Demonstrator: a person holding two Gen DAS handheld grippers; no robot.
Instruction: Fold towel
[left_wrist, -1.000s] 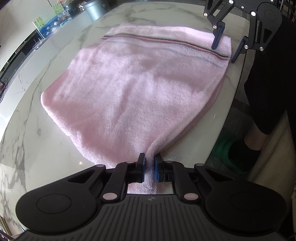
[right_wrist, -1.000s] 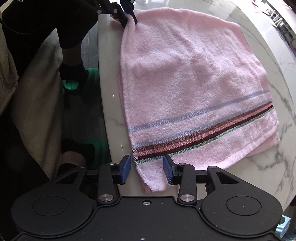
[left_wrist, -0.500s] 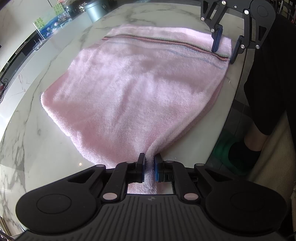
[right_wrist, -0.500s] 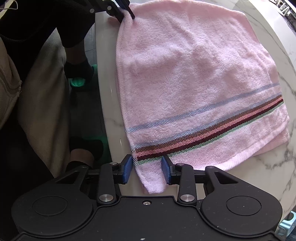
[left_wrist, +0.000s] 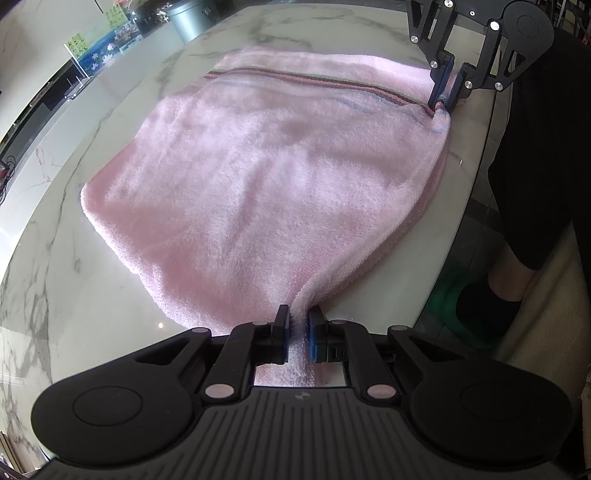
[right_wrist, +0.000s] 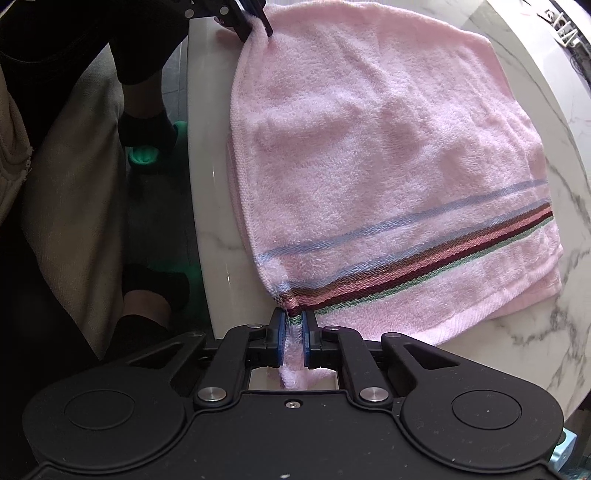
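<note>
On the marble table (left_wrist: 110, 302) I had each near corner of the pink towel (left_wrist: 280, 177) clamped, left hand-held gripper (left_wrist: 298, 334) and right hand-held gripper (right_wrist: 292, 334), whose jaws had just closed; the towel stretched away ahead of both.

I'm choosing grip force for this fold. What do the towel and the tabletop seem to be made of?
Towel: looks like soft terry cloth, probably cotton; matte pink, fuzzy looped pile, with a flat woven striped band. It bunches where the right gripper pinches it.
Tabletop: appears to be polished marble or a marble-look slab; white with grey veins and glossy reflections. Which of the two cannot be told.
</note>
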